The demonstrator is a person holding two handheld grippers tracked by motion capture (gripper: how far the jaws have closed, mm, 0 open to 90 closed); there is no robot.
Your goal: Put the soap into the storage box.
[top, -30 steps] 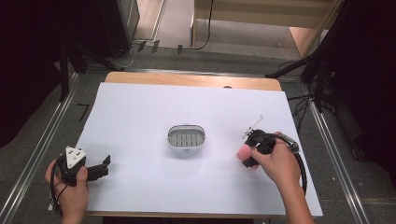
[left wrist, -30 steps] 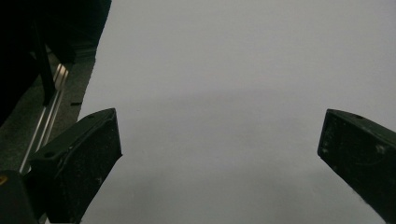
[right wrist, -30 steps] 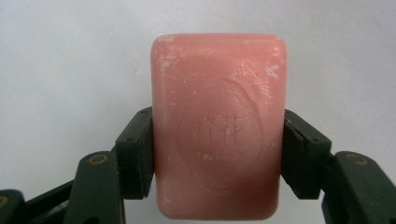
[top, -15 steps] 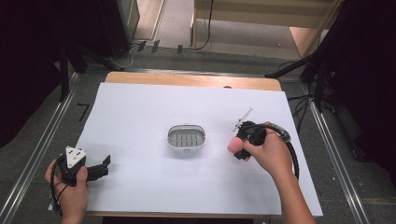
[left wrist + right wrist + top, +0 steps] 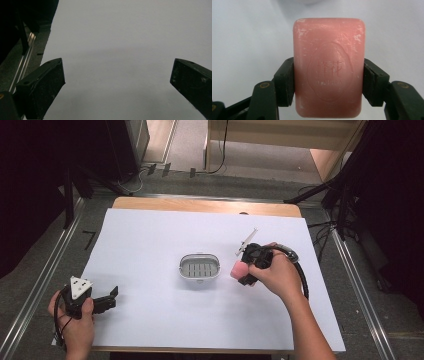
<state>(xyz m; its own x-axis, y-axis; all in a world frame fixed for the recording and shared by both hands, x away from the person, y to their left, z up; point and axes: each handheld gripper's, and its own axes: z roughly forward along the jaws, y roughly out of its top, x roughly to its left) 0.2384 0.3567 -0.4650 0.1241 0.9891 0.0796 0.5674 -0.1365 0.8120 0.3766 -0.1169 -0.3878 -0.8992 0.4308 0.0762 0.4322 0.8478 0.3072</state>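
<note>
Soap (image 5: 329,67) clamped between right tongs (image 5: 240,270), beside dish (image 5: 199,267); left tongs (image 5: 117,82) apart, over paper.

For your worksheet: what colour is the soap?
Pink soap; the right gripper view shows it best.

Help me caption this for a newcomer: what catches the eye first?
The pink soap, clamped by its sides in the right gripper, right of centre on the white sheet. Next, the oval soap dish at the sheet's centre, just left of the soap. The left gripper sits open at the near left corner.
</note>
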